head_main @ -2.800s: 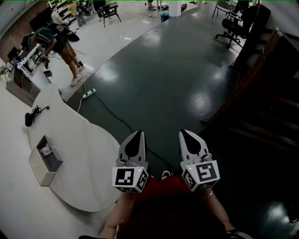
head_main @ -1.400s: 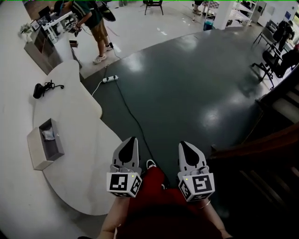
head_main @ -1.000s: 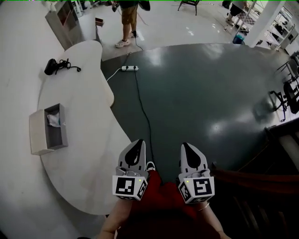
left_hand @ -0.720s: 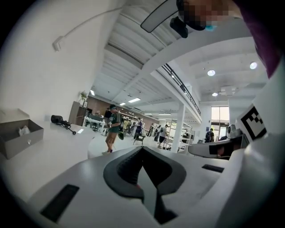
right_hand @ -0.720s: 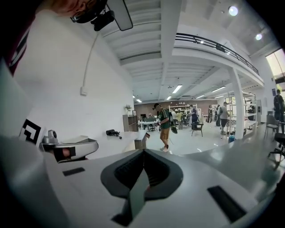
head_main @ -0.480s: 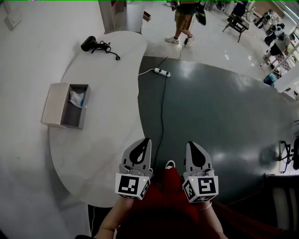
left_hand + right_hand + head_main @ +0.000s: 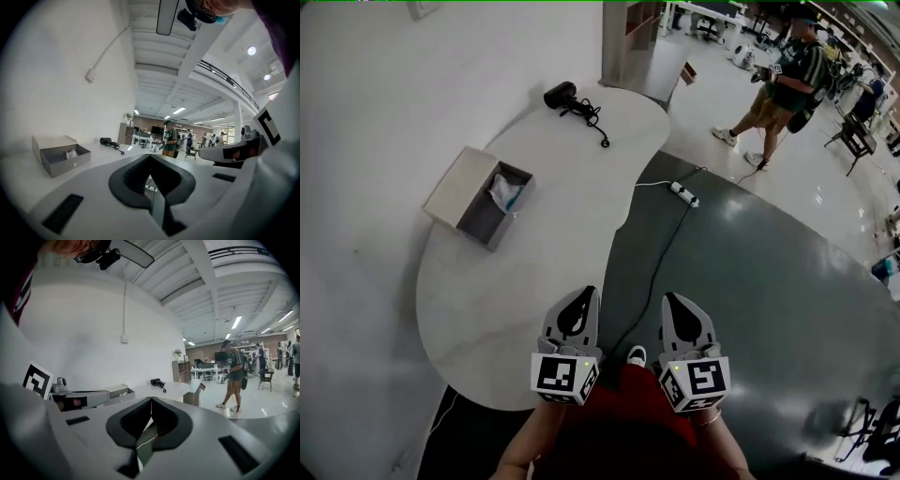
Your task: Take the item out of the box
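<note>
Looking down from the head view, I see a dark grey glossy floor (image 7: 750, 281) filling the right side, and a white curved table (image 7: 544, 281) running up the middle against a white wall. A tall cabinet (image 7: 633, 37) stands past the table's far end. A person in shorts (image 7: 778, 84) stands on the pale floor to the far right, well apart from the table.

Both grippers hang side by side over the table's near edge, above my red garment (image 7: 619, 422). The left gripper (image 7: 577, 305) has its jaws pressed together on nothing, and the right gripper (image 7: 677, 309) is the same.

A white power strip (image 7: 684, 192) lies on the floor just beside the table, and its cable trails toward me. A black corded device (image 7: 562, 94) rests near the table's far end.

The open grey box (image 7: 478, 197) sits on the table's left side, well apart from both grippers, with bare tabletop between. A pale crumpled item (image 7: 504, 192) lies inside it at the far end.
</note>
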`<action>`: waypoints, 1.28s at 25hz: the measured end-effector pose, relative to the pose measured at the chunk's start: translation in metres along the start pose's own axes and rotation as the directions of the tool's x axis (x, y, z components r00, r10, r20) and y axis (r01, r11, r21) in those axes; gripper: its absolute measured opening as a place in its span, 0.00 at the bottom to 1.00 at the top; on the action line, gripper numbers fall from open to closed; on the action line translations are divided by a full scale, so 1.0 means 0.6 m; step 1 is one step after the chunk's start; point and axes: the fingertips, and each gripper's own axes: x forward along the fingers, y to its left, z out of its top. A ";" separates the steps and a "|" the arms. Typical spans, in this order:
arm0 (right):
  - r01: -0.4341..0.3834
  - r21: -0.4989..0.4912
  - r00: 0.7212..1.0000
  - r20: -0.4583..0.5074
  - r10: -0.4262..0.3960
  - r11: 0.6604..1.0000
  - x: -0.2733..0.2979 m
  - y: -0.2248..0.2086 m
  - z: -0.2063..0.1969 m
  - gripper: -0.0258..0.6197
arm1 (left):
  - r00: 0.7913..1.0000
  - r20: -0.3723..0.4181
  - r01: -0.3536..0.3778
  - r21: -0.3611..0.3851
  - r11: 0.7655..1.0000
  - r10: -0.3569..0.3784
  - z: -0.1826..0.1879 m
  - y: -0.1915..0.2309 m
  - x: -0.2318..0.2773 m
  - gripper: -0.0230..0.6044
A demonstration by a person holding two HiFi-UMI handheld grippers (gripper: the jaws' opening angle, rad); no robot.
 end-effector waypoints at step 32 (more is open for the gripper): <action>-0.494 -0.072 0.868 0.020 0.497 0.866 0.102 -0.005 0.054 0.06 | 0.806 -0.005 -0.589 0.081 0.804 0.592 0.067 0.115 -0.021 0.14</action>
